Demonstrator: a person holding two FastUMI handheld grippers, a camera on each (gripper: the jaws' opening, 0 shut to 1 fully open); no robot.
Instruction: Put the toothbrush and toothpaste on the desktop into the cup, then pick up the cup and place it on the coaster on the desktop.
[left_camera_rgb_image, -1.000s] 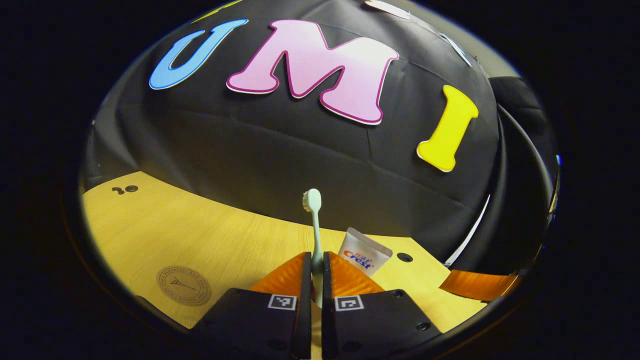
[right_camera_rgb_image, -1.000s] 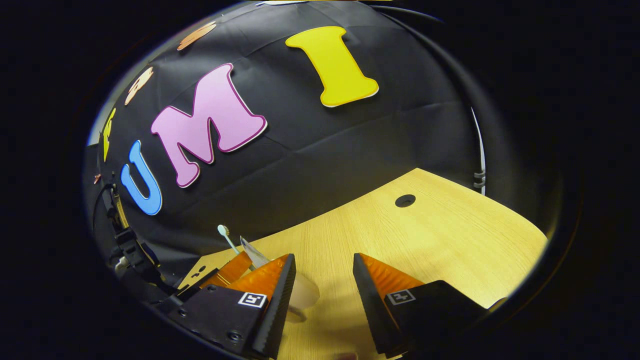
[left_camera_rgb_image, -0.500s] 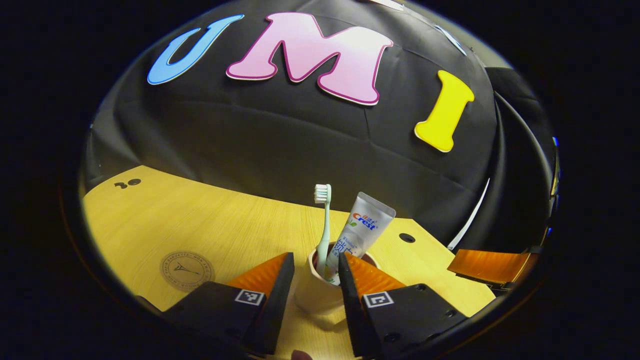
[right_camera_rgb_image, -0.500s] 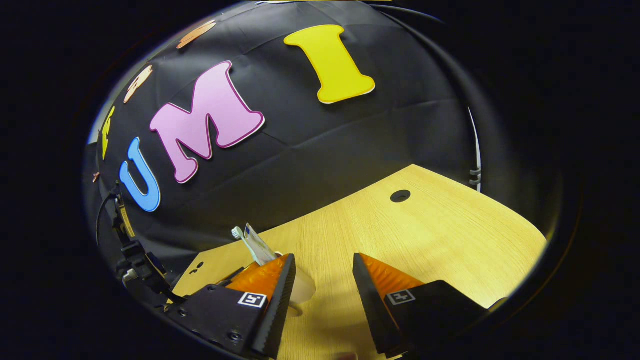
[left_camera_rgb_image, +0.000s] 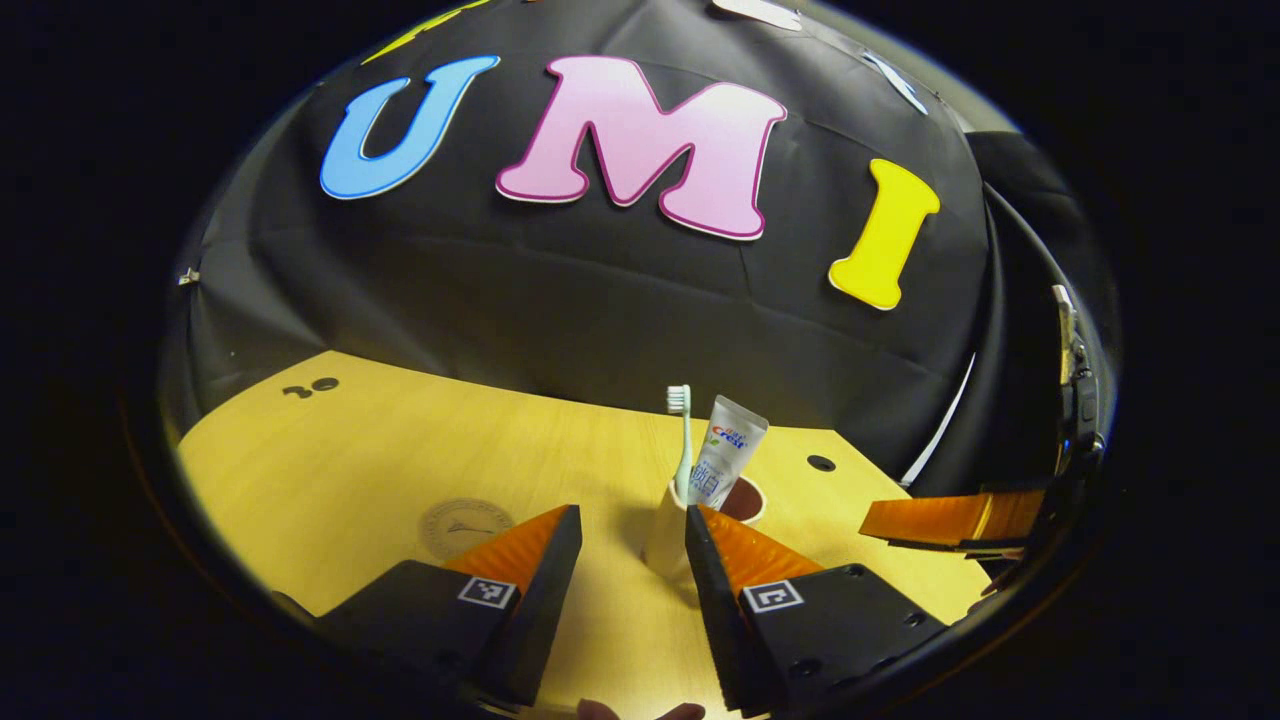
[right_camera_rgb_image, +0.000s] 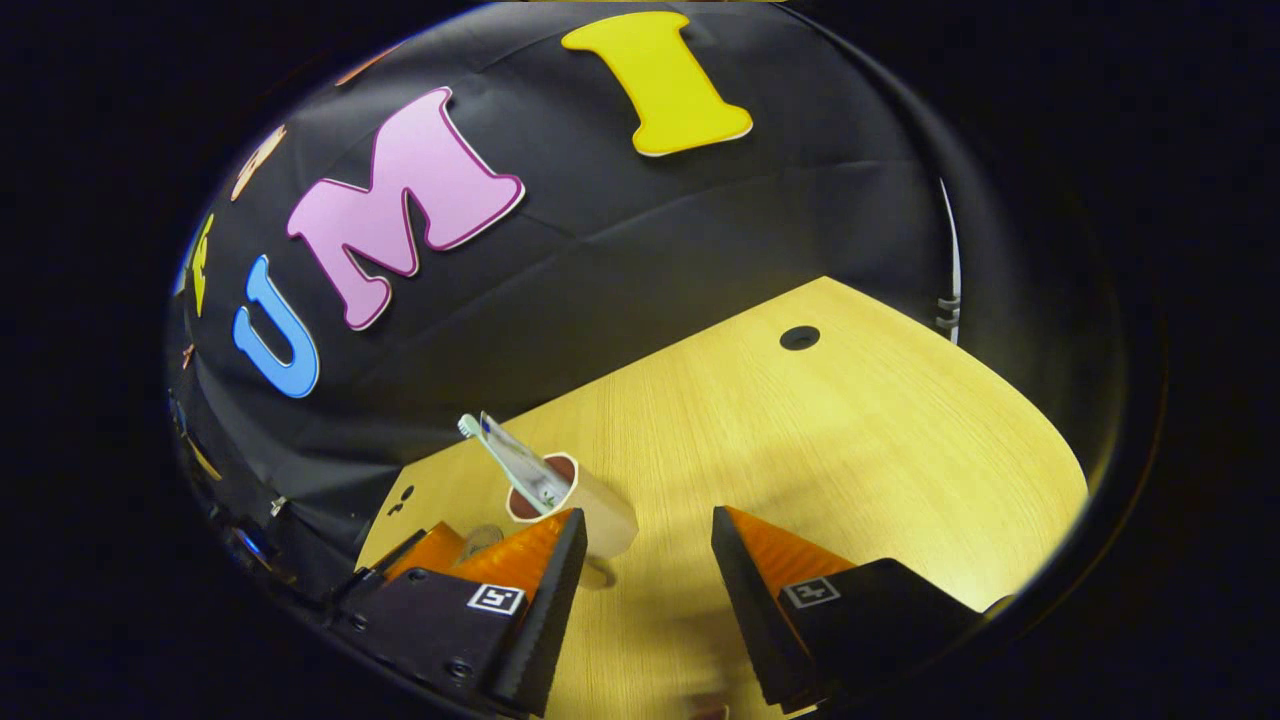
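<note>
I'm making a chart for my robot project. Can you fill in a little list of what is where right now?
cup: upright on the desk, not on the coaster
toothbrush: standing in the cup, bristles up
toothpaste: in the cup beside the toothbrush, leaning
coaster: flat on the desk, nothing on it, left of the cup in the left gripper view
left gripper: open, holding nothing, cup just ahead
right gripper: open, holding nothing
still to do: lift the cup onto the coaster
</note>
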